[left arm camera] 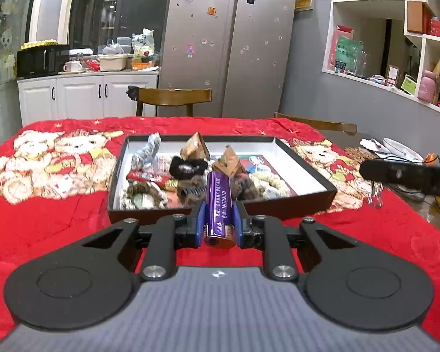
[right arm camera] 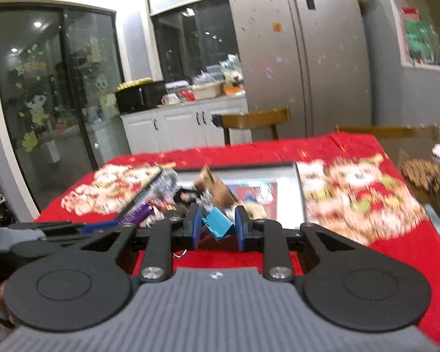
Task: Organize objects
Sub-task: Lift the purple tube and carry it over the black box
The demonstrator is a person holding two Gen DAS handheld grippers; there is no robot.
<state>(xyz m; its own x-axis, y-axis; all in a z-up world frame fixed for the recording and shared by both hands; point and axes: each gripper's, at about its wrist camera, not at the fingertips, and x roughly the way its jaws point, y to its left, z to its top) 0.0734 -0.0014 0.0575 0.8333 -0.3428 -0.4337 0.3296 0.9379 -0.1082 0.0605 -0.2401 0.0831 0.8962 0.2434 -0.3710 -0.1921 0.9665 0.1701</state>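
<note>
Bench [left arm camera: 58, 214] w/ red bear-print cloth is carrying everything; the landmark here is the black box [left arm camera: 307, 202], shallow, white-lined, sitting mid-bench. Inside the box a pile is lying: fluffy hair ties, a black scrunchie, two brown paper packets, a red wrapper, a silvery packet toward its far-left corner. It's crowding the box's left half and near side; the far-right part is showing a printed picture on the floor of the box.

Left gripper [left arm camera: 219, 221] is hovering just short of the box's near wall, jaws clenched on a purple tube [left arm camera: 217, 202] w/ white print, pointing into the box, its gold end cap sticking out toward the camera.

Right gripper [right arm camera: 218, 224] is sitting near the box's near edge too, right of the other tool. Right wrist view is motion-blurred, but jaws are gripping a blue binder clip [right arm camera: 217, 224], tilted, wire handles hanging below.

Risks, as judgement: tube is smooth and round, so it's prob. liable to slip or roll if let go on top of the heap, maybe out over the low wall. Clip is held off-square, so it could twist free. Both tools are heading for the same near side, so a knock between them is possible. Dropping onto the packets could tip them.
</note>
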